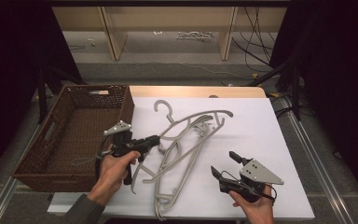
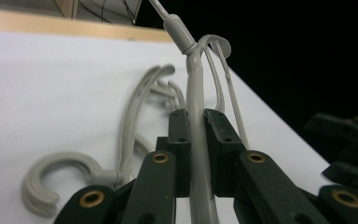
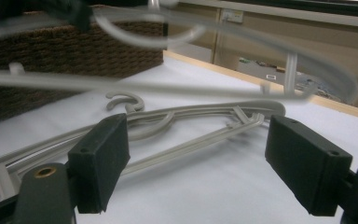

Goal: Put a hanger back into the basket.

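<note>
Several grey plastic hangers point(image 1: 177, 158) lie tangled in the middle of the white table point(image 1: 261, 130). My left gripper point(image 1: 154, 139) is shut on the bar of one grey hanger point(image 1: 191, 119), which is raised off the pile. In the left gripper view that hanger point(image 2: 196, 93) runs straight between the shut jaws of the left gripper point(image 2: 196, 128) up to its neck. My right gripper point(image 1: 223, 162) stands open near the front right, with nothing in it. In the right gripper view the right gripper point(image 3: 200, 163) faces the pile point(image 3: 191, 126), and the raised hanger point(image 3: 168, 88) crosses above, blurred.
A brown wicker basket point(image 1: 37, 158) stands at the table's left, beside the left hand; it also shows as the basket point(image 3: 74, 51) behind the hangers. A loose hook point(image 2: 51, 177) lies on the white surface. Wooden shelving point(image 1: 168, 23) and cables lie beyond the far edge.
</note>
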A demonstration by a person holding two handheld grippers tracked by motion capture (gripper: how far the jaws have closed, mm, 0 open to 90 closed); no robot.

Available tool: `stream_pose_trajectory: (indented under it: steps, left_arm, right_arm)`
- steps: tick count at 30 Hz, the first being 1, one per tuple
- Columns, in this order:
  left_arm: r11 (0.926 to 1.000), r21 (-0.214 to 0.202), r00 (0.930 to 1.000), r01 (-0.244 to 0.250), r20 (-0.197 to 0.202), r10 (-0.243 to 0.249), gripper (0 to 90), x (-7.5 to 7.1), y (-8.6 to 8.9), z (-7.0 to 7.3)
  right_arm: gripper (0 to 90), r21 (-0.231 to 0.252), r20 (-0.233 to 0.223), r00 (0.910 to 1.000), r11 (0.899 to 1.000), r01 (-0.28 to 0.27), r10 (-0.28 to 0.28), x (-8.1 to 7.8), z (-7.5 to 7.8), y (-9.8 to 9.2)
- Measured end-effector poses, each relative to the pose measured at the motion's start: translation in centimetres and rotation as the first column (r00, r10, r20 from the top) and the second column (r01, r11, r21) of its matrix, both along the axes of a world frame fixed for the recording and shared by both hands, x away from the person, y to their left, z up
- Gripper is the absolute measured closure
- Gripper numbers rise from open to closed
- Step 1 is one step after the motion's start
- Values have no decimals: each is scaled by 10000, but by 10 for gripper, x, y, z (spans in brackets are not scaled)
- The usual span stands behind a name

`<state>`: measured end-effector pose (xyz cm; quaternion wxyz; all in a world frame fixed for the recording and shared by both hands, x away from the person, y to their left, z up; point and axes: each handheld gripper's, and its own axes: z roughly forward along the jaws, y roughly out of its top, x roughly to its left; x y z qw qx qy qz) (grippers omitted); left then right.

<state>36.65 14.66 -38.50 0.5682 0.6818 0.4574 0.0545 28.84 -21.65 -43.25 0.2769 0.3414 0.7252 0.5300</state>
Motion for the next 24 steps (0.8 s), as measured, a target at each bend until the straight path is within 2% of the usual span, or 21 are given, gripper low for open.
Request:
stream_pose_trajectory:
  steps: [1, 3, 4, 5, 6, 7, 8, 9, 10, 11, 12, 13, 14, 15, 16, 17, 19, 20, 22, 23, 24]
  left_arm:
    - [9999, -21, 9998, -103, 141, 103, 811, 0, 5, 7]
    - [9998, -84, 9995, -194, 251, 196, 811, -1, 9, 14]
    - [9993, -49, 9977, -384, 558, 386, 811, -2, 20, 27]
    - [9993, -49, 9977, -384, 558, 386, 811, -2, 20, 27]
    - [9967, -164, 9961, -796, 368, 802, 811, -6, 30, 40]
    - [9976, -114, 9945, -680, 795, 686, 811, -4, 37, 44]
    - [9966, -13, 9915, -828, 1006, 825, 811, -3, 45, 48]
    - [9966, -13, 9915, -828, 1006, 825, 811, -3, 45, 48]
    - [9943, 21, 9882, -1069, 1105, 1060, 811, -4, 57, 55]
    - [9943, 21, 9882, -1069, 1105, 1060, 811, -4, 57, 55]
    - [9918, 17, 9847, -1279, 1194, 1268, 811, -4, 70, 59]
    - [9918, 17, 9847, -1279, 1194, 1268, 811, -4, 70, 59]
    - [9890, 50, 9819, -1475, 1212, 1459, 811, -5, 83, 61]
    - [9890, 50, 9819, -1475, 1212, 1459, 811, -5, 83, 61]
    - [9860, 116, 9784, -1663, 1264, 1635, 812, -6, 96, 62]
    - [9860, 116, 9784, -1663, 1264, 1635, 812, -6, 96, 62]
    - [9804, 155, 9731, -1962, 1265, 1927, 812, -7, 114, 60]
    - [9804, 155, 9731, -1962, 1265, 1927, 812, -7, 114, 60]
    - [9742, 117, 9669, -2252, 1255, 2220, 813, -9, 135, 58]
    - [9742, 117, 9669, -2252, 1255, 2220, 813, -9, 135, 58]
    - [9707, 128, 9631, -2400, 1288, 2364, 813, -10, 150, 57]
  right_arm:
    - [225, -62, 167, 9999, 10000, 8, -7, 1, 0, 0]
    - [226, 23, -5, 10000, 10000, -24, 24, -1, 0, 0]
    - [226, 17, 1, 10000, 10000, -32, 32, 0, 0, 1]
    - [226, 17, 1, 10000, 10000, -32, 32, 0, 0, 1]
    - [225, -19, -31, 10000, 10000, -23, 23, 0, 0, 0]
    - [225, 8, -24, 10000, 10000, -23, 23, 0, 0, 0]
    - [225, 13, -17, 10000, 10000, -31, 31, 0, -1, 1]
    - [225, 13, -17, 10000, 10000, -31, 31, 0, -1, 1]
    - [225, 32, 24, 10000, 10000, -5, 5, 0, -1, 1]
    - [225, 32, 24, 10000, 10000, -5, 5, 0, -1, 1]
    - [225, 17, 17, 10000, 10000, 29, -29, 0, -1, 1]
    - [225, 17, 17, 10000, 10000, 29, -29, 0, -1, 1]
    - [225, 24, -20, 10000, 10000, 57, -57, 1, -1, 1]
    - [225, 24, -20, 10000, 10000, 57, -57, 1, -1, 1]
    - [226, 95, -107, 9999, 9999, -71, 72, 1, -2, 1]
    - [226, 95, -107, 9999, 9999, -71, 72, 1, -2, 1]
    - [226, 2, -89, 10000, 10000, -32, 32, 1, -2, 1]
    - [226, 2, -89, 10000, 10000, -32, 32, 1, -2, 1]
    - [226, 180, 3, 10000, 9998, -92, 92, 2, -3, 3]
    - [226, -20, -69, 10000, 10000, -7, 7, 1, -2, 2]
    - [226, -28, -87, 10000, 10000, 8, -8, 2, -3, 2]
